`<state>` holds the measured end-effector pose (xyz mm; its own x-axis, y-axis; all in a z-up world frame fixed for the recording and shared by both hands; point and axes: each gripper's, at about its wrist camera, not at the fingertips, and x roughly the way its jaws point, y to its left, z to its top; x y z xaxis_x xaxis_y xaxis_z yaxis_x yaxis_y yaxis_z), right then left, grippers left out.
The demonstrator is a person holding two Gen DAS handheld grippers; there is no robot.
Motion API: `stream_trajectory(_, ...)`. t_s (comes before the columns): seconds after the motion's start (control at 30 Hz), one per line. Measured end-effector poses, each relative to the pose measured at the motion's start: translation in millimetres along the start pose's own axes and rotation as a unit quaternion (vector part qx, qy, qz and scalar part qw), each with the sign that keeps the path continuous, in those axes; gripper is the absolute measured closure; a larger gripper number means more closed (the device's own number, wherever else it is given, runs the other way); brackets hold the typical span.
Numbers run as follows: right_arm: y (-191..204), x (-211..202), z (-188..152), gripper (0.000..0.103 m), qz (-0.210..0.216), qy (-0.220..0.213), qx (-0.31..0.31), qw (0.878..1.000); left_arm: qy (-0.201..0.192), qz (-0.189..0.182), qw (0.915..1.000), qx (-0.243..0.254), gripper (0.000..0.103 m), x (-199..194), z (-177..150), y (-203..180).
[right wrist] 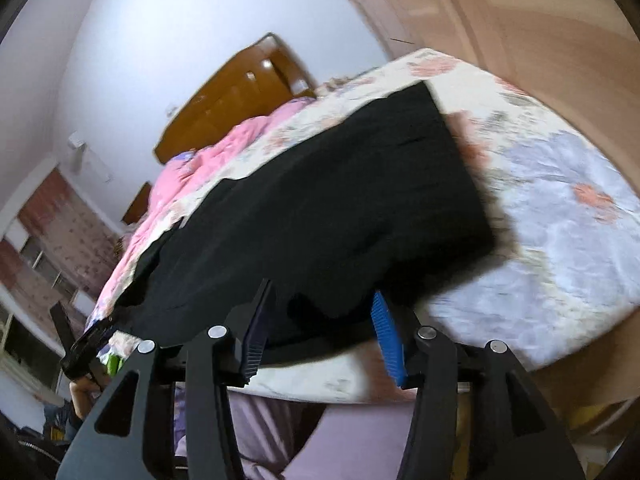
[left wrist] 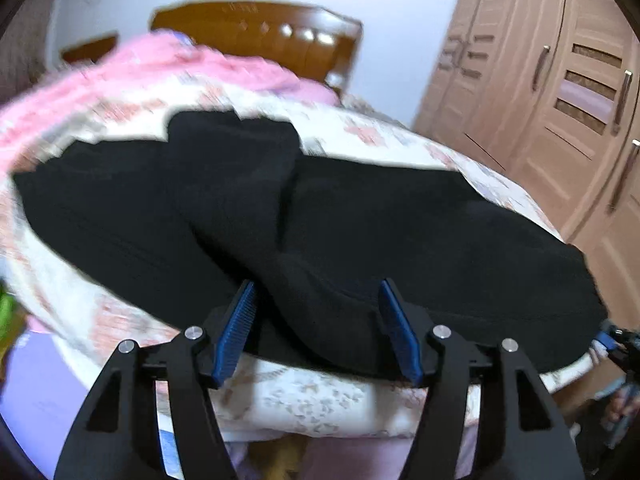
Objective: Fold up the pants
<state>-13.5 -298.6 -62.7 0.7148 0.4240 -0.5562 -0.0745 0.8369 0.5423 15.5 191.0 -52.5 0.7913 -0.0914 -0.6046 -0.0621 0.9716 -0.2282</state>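
Observation:
Black pants point(left wrist: 320, 216) lie spread across a floral bedsheet point(left wrist: 132, 128), with a fold ridge running through their middle. My left gripper point(left wrist: 316, 292) is open, its blue pads point(left wrist: 236, 328) straddling the near edge of the pants at the bed's front edge. In the right wrist view the pants point(right wrist: 320, 208) stretch away toward the headboard. My right gripper point(right wrist: 322, 298) is open too, with the near hem of the pants between its pads point(right wrist: 386, 336). The right gripper also shows in the left wrist view point(left wrist: 612, 340) at the pants' right end.
A pink blanket point(right wrist: 192, 184) and a wooden headboard point(left wrist: 256, 28) lie at the far end of the bed. A tall wardrobe point(left wrist: 560, 92) stands to the right. The bed's front edge point(left wrist: 320, 400) drops off just below the grippers.

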Motion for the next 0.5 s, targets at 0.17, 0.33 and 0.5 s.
stream_trajectory(0.17,21,29,-12,0.061,0.022,0.031,-0.018,0.999,-0.027,-0.036,0.9987,0.024,0.029,-19,5,-29)
stream_trajectory(0.33,31,16,-7,0.093,0.023,-0.006,-0.029,0.999,0.008,-0.103,0.9903,0.093,0.029,-4,-4,-83)
stream_trajectory(0.5,32,9,-10,0.095,0.020,-0.004,-0.023,1.000,0.020,-0.122,0.9809,0.151,0.028,5,-8,-120)
